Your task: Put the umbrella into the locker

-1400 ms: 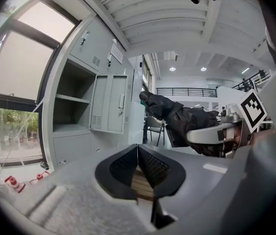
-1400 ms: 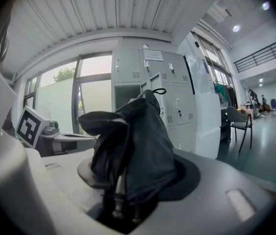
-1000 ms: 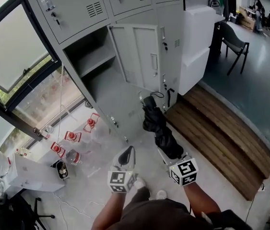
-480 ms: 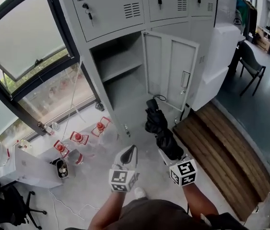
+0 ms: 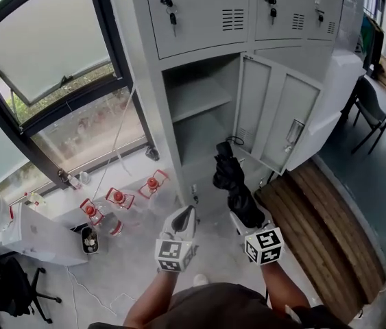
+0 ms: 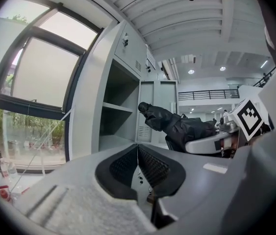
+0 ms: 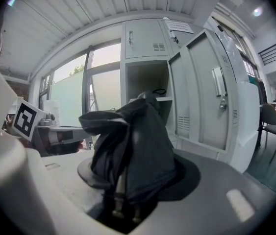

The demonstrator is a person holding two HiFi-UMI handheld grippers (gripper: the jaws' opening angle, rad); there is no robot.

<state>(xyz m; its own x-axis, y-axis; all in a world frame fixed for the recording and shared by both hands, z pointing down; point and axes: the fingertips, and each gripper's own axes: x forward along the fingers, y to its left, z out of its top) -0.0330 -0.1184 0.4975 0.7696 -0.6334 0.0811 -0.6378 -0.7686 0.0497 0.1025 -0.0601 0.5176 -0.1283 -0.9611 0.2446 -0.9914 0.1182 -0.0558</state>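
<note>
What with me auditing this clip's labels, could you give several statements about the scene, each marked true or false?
1. The right claw grips a folded black umbrella. True.
2. The left claw holds a red bottle. False: its jaws are together with nothing between them.
3. The locker door stands open. True.
4. The umbrella lies on the shelf inside. False: it is held out in front of the locker, not inside it.
</note>
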